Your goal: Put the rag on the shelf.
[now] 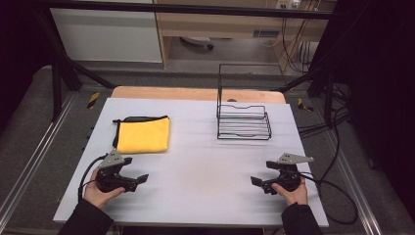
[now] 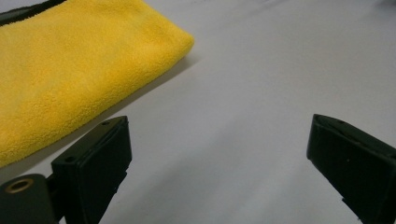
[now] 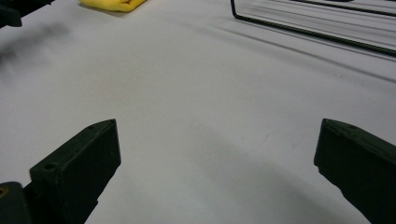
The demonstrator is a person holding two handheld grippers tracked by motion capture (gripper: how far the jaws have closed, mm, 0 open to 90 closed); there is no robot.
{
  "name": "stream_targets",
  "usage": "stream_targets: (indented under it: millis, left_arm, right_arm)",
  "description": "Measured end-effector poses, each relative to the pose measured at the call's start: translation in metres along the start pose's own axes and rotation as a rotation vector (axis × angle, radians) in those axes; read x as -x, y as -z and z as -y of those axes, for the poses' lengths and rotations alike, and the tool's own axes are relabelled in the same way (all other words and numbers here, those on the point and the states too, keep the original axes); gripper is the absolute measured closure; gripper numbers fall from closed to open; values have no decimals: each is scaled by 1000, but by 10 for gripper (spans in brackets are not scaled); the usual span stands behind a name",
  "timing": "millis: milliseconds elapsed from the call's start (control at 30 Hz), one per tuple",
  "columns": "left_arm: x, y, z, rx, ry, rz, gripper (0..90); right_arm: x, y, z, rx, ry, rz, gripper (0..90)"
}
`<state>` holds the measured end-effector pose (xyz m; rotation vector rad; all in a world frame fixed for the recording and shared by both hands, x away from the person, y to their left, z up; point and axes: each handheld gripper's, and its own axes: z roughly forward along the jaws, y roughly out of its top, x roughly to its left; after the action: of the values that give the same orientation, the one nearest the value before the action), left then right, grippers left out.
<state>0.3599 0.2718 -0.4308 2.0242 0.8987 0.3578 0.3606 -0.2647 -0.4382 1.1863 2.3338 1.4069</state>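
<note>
Nearest the person, at about 7 o'clock on the desk [image 1: 205, 196], the left claw [image 1: 139, 180] rests low over the pale grey surface, held in a hand whose dark sleeve [image 1: 88, 220] enters from the bottom edge. Its jaws stand wide apart with nothing between them; in the left gripper view the left claw [image 2: 217, 163] shows bare desk in the gap. At about 5 o'clock the right claw [image 1: 255, 182] sits the same way, pointing inward toward the middle of the desk, jaws spread and empty, which the right gripper view confirms for the right claw [image 3: 217, 168]. A black cable [image 1: 337, 196] loops from it off the desk's right edge.

Just beyond the left claw, at roughly 10 o'clock on the desk, lies the folded yellow microfibre cloth [image 1: 144, 134], flat on the surface, with a dark edge along its top and left side; whether that is a trim or something underneath is hard to tell. In the left gripper view the yellow cloth [image 2: 70, 70] lies at 10 o'clock ahead of the jaws, near but not touching them.

Farther back, at about 1 o'clock, stands a black wire rack [image 1: 243, 120] with a tall upright back frame, well apart from the cloth. Its lower wires [image 3: 317, 28] cross the top right of the right gripper view.
</note>
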Motion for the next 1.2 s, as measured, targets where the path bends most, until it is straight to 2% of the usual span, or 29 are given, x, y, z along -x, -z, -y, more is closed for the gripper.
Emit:
stream_targets:
  millis: [267, 600, 833, 967, 1033, 1200]
  left_arm:
    - [2, -3, -6, -11, 1, -7, 78]
    - [8, -13, -22, -39, -12, -10, 102]
    - [8, -19, -40, -48, -10, -54, 140]
    - [8, -27, -51, -57, -21, -67, 182]
    - [7, -33, -56, -58, -15, -62, 206]
    - [5, -51, -67, -87, -9, -83, 259]
  right_arm:
    - [0, 0, 0, -2, -2, 4, 11]
    - [0, -1, 0, -3, 1, 7, 11]
    - [0, -1, 0, -11, 3, 10, 11]
    - [0, -1, 0, -14, 6, 15, 11]
    - [0, -1, 0, -14, 7, 13, 11]
    - [0, -1, 0, -15, 8, 15, 11]
